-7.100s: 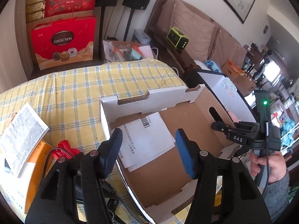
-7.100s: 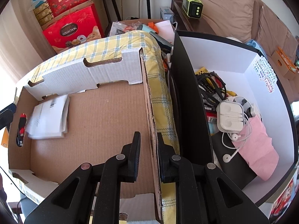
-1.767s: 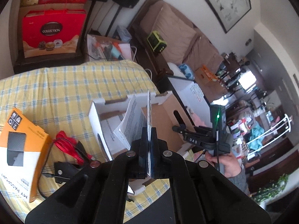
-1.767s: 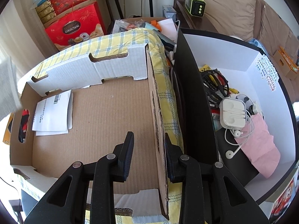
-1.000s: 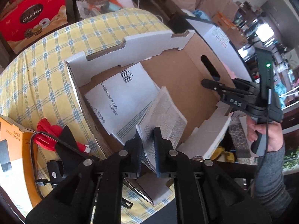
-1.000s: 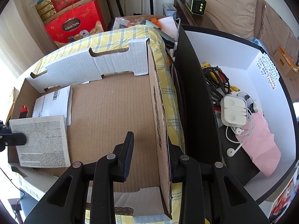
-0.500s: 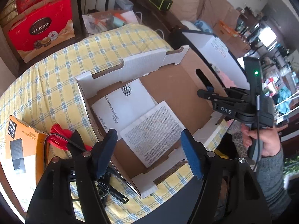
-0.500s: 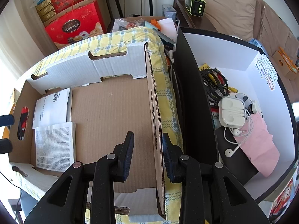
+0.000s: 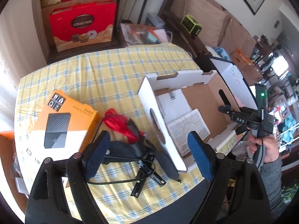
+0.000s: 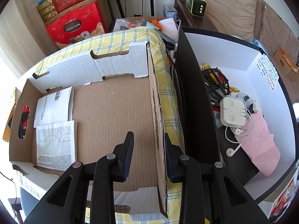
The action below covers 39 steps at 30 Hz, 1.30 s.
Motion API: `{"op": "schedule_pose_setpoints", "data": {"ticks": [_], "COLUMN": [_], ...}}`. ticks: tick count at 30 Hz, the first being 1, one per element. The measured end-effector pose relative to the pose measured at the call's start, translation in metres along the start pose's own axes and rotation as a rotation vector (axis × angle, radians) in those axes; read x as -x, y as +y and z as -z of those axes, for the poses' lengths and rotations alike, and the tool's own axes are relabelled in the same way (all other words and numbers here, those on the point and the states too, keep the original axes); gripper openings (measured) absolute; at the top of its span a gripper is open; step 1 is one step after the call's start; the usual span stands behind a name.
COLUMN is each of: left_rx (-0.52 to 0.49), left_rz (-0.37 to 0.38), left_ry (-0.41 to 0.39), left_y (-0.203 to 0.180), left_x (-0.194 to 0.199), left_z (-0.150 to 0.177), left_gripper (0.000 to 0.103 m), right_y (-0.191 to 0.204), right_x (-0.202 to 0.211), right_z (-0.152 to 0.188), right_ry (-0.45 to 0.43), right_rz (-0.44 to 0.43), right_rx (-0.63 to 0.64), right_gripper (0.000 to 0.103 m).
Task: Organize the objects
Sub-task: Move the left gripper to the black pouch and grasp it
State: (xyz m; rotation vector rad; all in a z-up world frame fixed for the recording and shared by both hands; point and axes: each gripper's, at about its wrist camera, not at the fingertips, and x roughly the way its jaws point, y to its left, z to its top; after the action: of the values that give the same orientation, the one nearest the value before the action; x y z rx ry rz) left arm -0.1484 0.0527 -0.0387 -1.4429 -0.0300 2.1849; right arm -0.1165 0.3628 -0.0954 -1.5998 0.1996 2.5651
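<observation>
The cardboard box sits on the checked cloth as the collecting place, and two sheets already lie flat on its floor against the left wall: a barcoded paper toward the far wall and a printed leaflet just nearer than it. The left gripper has just been opening; its jaws stand wide apart with nothing between them, above the black cabled gadget and red cord lying just outside the box's left wall, probably the next things to go in. The orange carton lies farther left of the box. The right gripper straddles the box's right wall, seemingly to steady it, though only one jaw appears to touch the cardboard.
</observation>
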Motion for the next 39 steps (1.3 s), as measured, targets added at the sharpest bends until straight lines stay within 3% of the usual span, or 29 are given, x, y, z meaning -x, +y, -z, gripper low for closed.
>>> {"op": "schedule_pose_setpoints", "data": {"ticks": [10, 15, 17, 20, 27, 31, 34, 39], "left_rx": [0.099, 0.119, 0.118, 0.126, 0.295, 0.357, 0.371, 0.370], "left_rz": [0.005, 0.000, 0.015, 0.041, 0.136, 0.146, 0.173, 0.205], "left_ry": [-0.007, 0.011, 0.027, 0.049, 0.081, 0.063, 0.043, 0.011], "left_y": [0.043, 0.052, 0.051, 0.049, 0.065, 0.074, 0.076, 0.074], "left_x": [-0.007, -0.015, -0.019, -0.025, -0.048, -0.055, -0.053, -0.047], "left_z": [0.032, 0.041, 0.043, 0.043, 0.039, 0.040, 0.041, 0.044], "left_gripper": [0.082, 0.074, 0.067, 0.065, 0.064, 0.052, 0.020, 0.012], "right_y": [-0.001, -0.001, -0.001, -0.001, 0.000, 0.001, 0.001, 0.000], "right_x": [-0.001, -0.001, -0.001, -0.001, -0.002, -0.002, -0.002, -0.004], "right_z": [0.002, 0.002, 0.002, 0.002, 0.002, 0.002, 0.002, 0.002], "right_ry": [0.005, 0.005, 0.005, 0.005, 0.008, 0.007, 0.006, 0.008], "right_rz": [-0.003, -0.001, -0.002, -0.002, -0.003, -0.002, -0.001, -0.004], "right_rx": [-0.001, 0.003, 0.002, 0.003, 0.000, 0.004, 0.002, 0.001], "right_gripper": [0.031, 0.031, 0.031, 0.031, 0.031, 0.031, 0.031, 0.031]}}
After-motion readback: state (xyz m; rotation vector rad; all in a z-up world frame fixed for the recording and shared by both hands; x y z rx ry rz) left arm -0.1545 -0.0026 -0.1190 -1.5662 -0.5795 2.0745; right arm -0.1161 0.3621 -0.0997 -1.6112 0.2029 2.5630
